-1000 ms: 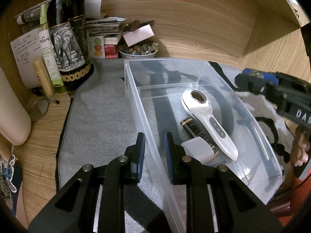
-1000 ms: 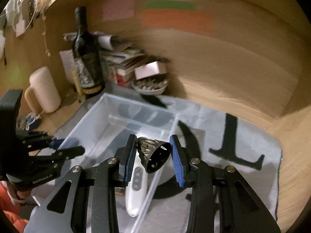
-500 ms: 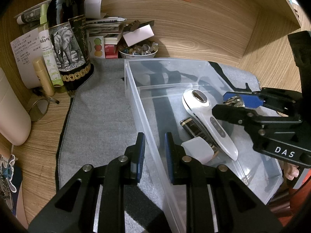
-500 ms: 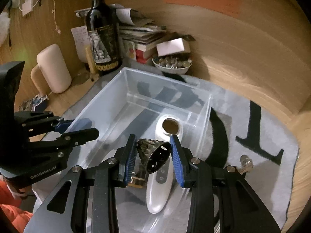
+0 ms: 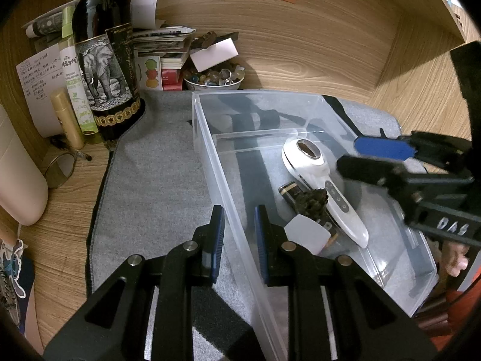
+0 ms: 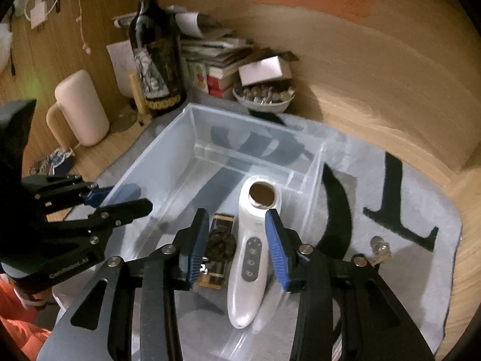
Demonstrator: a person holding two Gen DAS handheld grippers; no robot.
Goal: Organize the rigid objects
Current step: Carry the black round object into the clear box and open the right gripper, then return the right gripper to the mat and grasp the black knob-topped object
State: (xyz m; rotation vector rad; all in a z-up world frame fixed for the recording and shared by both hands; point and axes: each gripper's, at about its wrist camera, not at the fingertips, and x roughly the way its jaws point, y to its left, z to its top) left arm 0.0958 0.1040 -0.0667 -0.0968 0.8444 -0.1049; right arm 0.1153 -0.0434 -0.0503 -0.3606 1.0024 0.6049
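Note:
A clear plastic bin (image 5: 204, 126) (image 6: 168, 150) lies on a grey mat. My left gripper (image 5: 239, 210) (image 6: 135, 197) is shut on the bin's near wall, one pad on each side. Inside the bin are a white handheld device (image 5: 327, 186) (image 6: 252, 252), a black and gold box (image 5: 288, 189) (image 6: 222, 221) and a small white block (image 5: 306, 236). A dark ornate bell-shaped piece (image 5: 312, 201) (image 6: 221, 245) rests on the box, free of the pads. Above it, over the bin, my right gripper (image 6: 237, 215) (image 5: 348, 155) has its jaws opening.
A wine bottle (image 5: 105, 60), a stack of books and a bowl of stones (image 5: 215, 78) crowd the back left corner. A beige cylinder (image 6: 81, 108) stands at the left. A small metallic piece (image 6: 380, 248) lies on the grey mat (image 5: 150, 180), right of the bin.
The right gripper came over the bin, tilted down and let go of the dark bell-shaped piece, which now lies on the black and gold box. The left gripper held still.

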